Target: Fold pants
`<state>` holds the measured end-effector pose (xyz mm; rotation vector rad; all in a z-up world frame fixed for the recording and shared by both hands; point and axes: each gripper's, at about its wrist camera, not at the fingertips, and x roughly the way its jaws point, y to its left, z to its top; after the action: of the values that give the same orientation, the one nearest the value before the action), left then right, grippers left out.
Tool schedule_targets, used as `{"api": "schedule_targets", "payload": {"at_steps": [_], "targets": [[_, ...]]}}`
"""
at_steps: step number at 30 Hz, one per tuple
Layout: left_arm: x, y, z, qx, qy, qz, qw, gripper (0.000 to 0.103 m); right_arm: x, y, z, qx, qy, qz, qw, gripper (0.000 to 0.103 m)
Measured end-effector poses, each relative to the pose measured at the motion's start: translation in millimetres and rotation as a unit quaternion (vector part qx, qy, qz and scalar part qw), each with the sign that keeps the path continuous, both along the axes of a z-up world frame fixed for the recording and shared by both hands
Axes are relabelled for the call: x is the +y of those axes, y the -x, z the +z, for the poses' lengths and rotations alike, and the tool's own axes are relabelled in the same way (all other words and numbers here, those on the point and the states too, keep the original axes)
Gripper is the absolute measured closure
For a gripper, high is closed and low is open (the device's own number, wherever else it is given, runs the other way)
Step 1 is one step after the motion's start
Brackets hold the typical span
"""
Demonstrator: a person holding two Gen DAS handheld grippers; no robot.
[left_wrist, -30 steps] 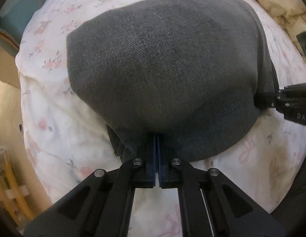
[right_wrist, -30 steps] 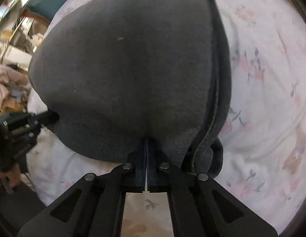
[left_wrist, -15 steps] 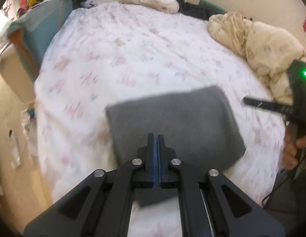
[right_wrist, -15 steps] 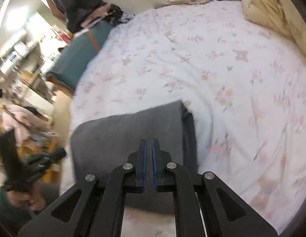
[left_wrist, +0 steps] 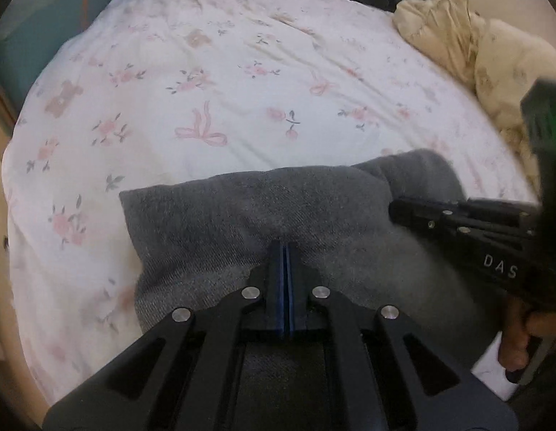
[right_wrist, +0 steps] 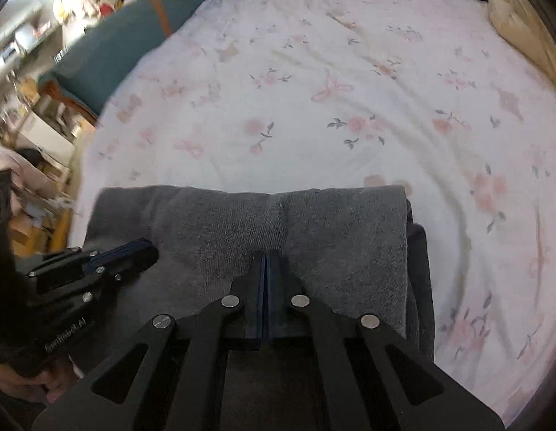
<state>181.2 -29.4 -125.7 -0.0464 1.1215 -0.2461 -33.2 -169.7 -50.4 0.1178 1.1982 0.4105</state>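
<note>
My left tool (left_wrist: 285, 251) and right tool (right_wrist: 265, 262) are hovering low over the folded pants (left_wrist: 263, 215), each with its two fingers pressed together on nothing; whether the tips are touching the cloth I cannot tell. The pants, a charcoal fabric with a fine diagonal weave, are lying in a thick rectangular stack at the near edge of the bed (left_wrist: 242, 72). A shallow crease is running down the middle of the top layer, and at the right side of the stack, in the right wrist view, a lower layer is sticking out past the top one (right_wrist: 418, 262). The bedsheet (right_wrist: 349, 107) is white cotton printed with pink roses, ribbons and small bears, lightly wrinkled. A crumpled cream quilt (left_wrist: 486, 54) is sitting at the far right of the bed, and a teal chair (right_wrist: 127, 46) is standing beside its left edge. Compared with half a second ago, both tools are sitting closer to the pants, which are filling more of each view, and the motion blur is gone.
</note>
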Motion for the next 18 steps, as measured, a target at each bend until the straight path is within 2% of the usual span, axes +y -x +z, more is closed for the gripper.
{"api": "schedule_targets", "payload": {"at_steps": [2, 4, 8, 10, 11, 12, 13, 14, 15, 17, 18], "targets": [[4.2, -9.1, -6.6, 0.026, 0.017, 0.017, 0.9994, 0.100, 10.0, -3.4, -14.7, -0.004, 0.031, 0.003, 1.000, 0.103], [4.8, -15.9, -6.9, 0.042, 0.022, 0.018, 0.9987, 0.100, 8.8, -10.1, -30.4, 0.000, 0.028, -0.013, 1.000, 0.103], [-2.5, -4.9, 9.8, 0.032, -0.010, 0.004, 0.9994, 0.101, -12.0, -30.0, -46.5, 0.049, -0.030, -0.049, 0.997, 0.103], [-0.6, -0.8, 25.1, 0.028, 0.004, 0.009, 0.9995, 0.101, -28.9, -40.2, -44.9, 0.066, -0.071, -0.048, 0.994, 0.103], [4.4, 1.4, 32.4, 0.027, 0.025, 0.014, 0.9992, 0.095, -37.0, -40.9, -41.9, 0.064, -0.083, -0.047, 0.993, 0.098], [13.9, 6.3, 43.1, 0.024, 0.062, 0.021, 0.9976, 0.079, -53.1, -39.5, -35.8, 0.053, -0.097, -0.052, 0.993, 0.092], [21.0, 9.5, 49.7, 0.018, 0.081, 0.029, 0.9962, 0.066, -71.7, -40.1, -29.1, 0.036, -0.111, -0.065, 0.991, 0.089], [31.2, 15.2, 58.0, 0.003, 0.091, 0.047, 0.9947, 0.035, -83.5, -38.8, -24.3, 0.029, -0.123, -0.075, 0.989, 0.075], [36.8, 18.1, 62.2, -0.009, 0.086, 0.064, 0.9942, 0.012, -100.4, -37.8, -22.4, 0.024, -0.142, -0.088, 0.986, 0.041], [54.5, 26.6, 65.5, -0.032, 0.074, 0.103, 0.9914, 0.004, -134.7, -37.4, -30.0, 0.029, -0.173, -0.124, 0.977, 0.004], [60.3, 28.2, 61.6, -0.027, 0.075, 0.112, 0.9905, 0.004, -144.9, -35.7, -38.5, 0.029, -0.181, -0.138, 0.973, 0.004]]}}
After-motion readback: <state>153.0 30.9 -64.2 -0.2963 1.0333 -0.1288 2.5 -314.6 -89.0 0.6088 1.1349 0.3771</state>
